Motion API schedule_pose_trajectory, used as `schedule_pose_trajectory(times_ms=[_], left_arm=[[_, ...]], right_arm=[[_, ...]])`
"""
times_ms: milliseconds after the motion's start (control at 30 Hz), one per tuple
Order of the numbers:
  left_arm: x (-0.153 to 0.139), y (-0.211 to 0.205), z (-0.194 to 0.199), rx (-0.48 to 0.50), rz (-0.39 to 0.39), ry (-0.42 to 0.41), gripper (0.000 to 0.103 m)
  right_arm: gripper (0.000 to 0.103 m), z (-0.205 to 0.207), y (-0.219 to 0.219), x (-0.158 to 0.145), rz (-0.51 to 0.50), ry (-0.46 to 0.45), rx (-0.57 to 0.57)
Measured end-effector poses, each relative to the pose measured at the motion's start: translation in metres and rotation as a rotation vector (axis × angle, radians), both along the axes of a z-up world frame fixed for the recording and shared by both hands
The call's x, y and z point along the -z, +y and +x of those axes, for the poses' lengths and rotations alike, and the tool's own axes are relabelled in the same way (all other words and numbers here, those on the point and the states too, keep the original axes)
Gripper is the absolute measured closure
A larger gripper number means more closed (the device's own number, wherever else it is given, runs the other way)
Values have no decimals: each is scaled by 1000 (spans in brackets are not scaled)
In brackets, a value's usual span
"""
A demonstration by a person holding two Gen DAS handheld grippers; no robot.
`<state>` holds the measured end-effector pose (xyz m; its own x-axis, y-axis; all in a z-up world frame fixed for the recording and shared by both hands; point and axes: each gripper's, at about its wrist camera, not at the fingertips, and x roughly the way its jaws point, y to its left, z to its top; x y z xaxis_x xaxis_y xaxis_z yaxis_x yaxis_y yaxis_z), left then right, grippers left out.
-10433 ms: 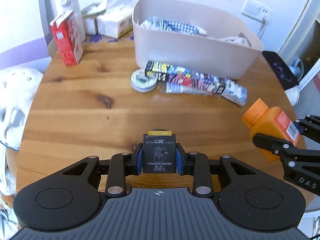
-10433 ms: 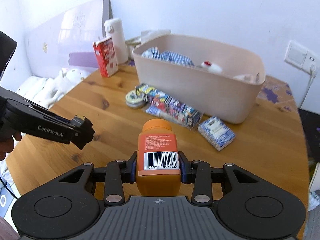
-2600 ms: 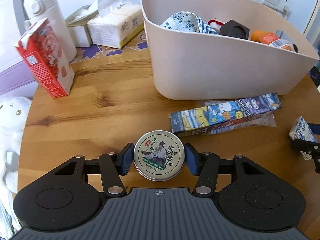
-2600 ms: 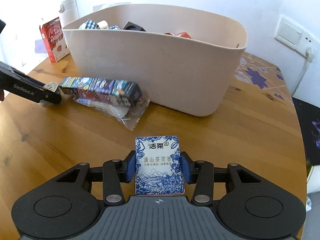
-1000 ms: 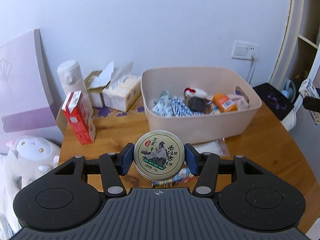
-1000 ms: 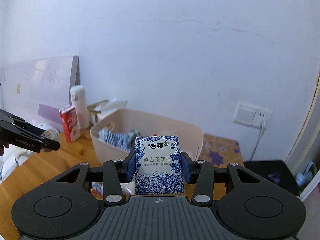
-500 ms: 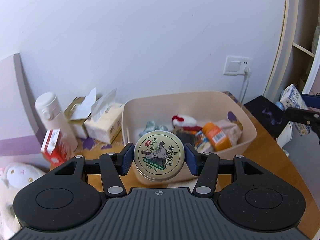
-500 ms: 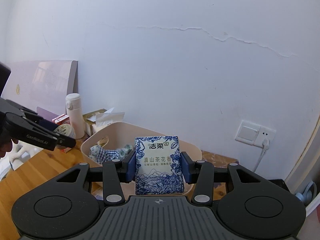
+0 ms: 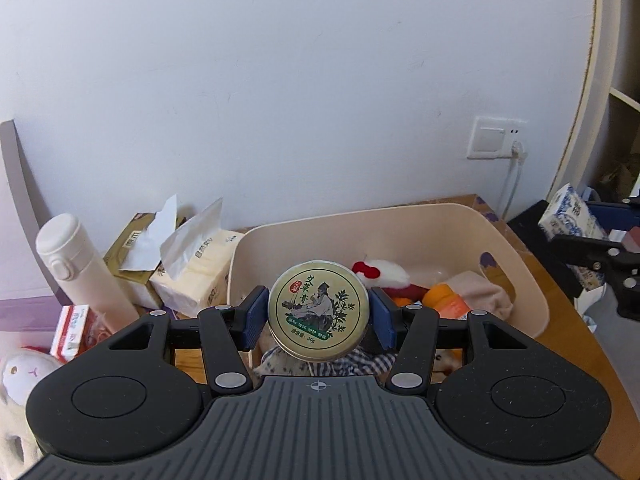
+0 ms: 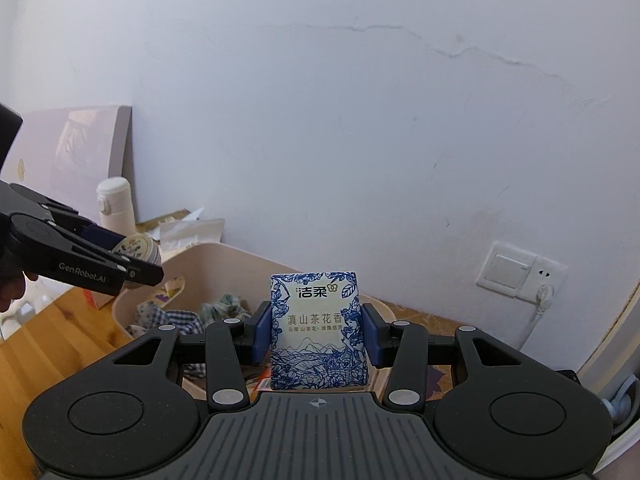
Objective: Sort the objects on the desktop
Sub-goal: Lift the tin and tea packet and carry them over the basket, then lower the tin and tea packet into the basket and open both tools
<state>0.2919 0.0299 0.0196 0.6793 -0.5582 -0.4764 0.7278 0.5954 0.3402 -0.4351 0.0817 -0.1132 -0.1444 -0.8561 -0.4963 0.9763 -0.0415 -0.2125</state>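
Observation:
My left gripper (image 9: pixel 318 314) is shut on a round gold balm tin (image 9: pixel 318 310) and holds it in the air above the near left part of the beige bin (image 9: pixel 400 220). The tin also shows in the right wrist view (image 10: pixel 138 250). My right gripper (image 10: pixel 316 332) is shut on a blue-and-white tissue pack (image 10: pixel 318 332) above the bin's right side (image 10: pixel 248 258); the pack also shows in the left wrist view (image 9: pixel 568 222). The bin holds checked cloth (image 10: pixel 168 320), an orange bottle (image 9: pixel 446 300), a white and red plush (image 9: pixel 382 272) and other items.
A white thermos (image 9: pixel 80 268), two tissue boxes (image 9: pixel 192 268) and a red carton (image 9: pixel 72 332) stand left of the bin on the wooden table (image 10: pixel 40 344). A wall socket (image 9: pixel 496 138) is behind. A white plush toy (image 9: pixel 18 372) lies at the far left.
Both grippers have risen from the table with their items and moved forward over the bin. In the last half second they came closer over the bin's opening.

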Motion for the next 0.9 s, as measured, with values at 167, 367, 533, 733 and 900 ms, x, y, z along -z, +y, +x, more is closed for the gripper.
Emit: schedule_pose_trajectory(times_ms=[167, 367, 533, 733, 900], left_arm=[[12, -18, 17, -30, 34, 22, 48], [34, -37, 39, -87, 90, 67, 48], [50, -45, 56, -107, 126, 114, 48], [61, -51, 64, -108, 164, 126, 48], [69, -56, 70, -130, 203, 125, 48]], right_arm=[[59, -10, -26, 18, 54, 9, -23], [59, -24, -51, 44, 103, -15, 6], [59, -30, -65, 66, 165, -27, 21], [59, -40, -72, 85, 241, -57, 34], [59, -46, -77, 96, 285, -70, 39]])
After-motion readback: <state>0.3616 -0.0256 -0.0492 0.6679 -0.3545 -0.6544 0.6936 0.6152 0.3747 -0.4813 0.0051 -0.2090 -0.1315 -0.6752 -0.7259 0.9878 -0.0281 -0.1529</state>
